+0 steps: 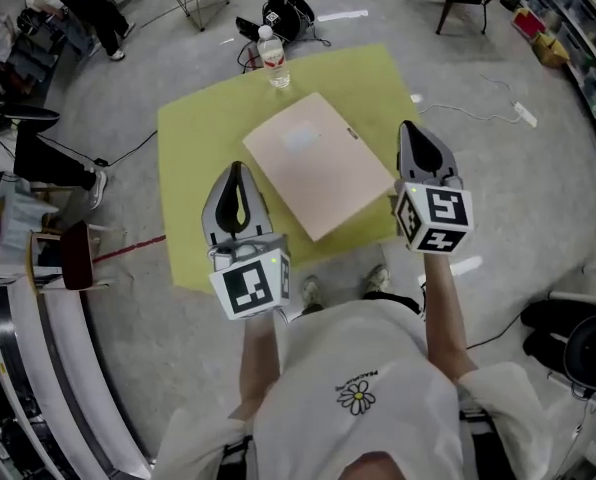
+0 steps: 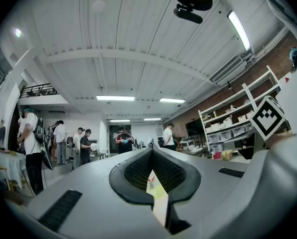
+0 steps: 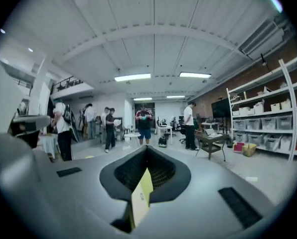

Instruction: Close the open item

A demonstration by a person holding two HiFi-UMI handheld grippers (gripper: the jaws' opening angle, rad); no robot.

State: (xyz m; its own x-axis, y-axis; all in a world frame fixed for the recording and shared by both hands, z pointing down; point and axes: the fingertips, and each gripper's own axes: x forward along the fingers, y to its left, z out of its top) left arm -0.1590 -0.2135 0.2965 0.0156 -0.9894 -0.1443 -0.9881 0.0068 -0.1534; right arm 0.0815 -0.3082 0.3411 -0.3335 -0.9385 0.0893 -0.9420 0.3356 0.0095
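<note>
a: so, where's the laptop [image 1: 318, 163]?

b: flat on the yellow table [image 1: 193, 138], lid down, pale pink top facing up. it lies between the two claws and a little ahead of both.

a: touching either one?

b: no. the left claw [image 1: 238, 168] is just to the laptop's left, over the near part of the table. the right claw [image 1: 407, 126] is just to its right, by the laptop's right corner. both look raised above the table, though the steep head view makes height hard to judge.

a: and the jaws?

b: on the left claw [image 2: 152, 150] the tips meet, so the jaws are together with nothing pinched. a thin slit below the tips shows a sliver of yellow and pink. the right claw [image 3: 147, 147] is the same: closed up, empty, with a yellow sliver in its slit.

a: what's further out?

b: a water bottle [image 1: 273, 58] stands upright at the table's far edge, ahead of the left claw and past the laptop. a black bag [image 1: 290, 10] sits on the floor beyond the bottle. ahead of the right claw, people [image 3: 144, 124] stand about the room, with shelves [image 3: 268, 128] off to its right.
</note>
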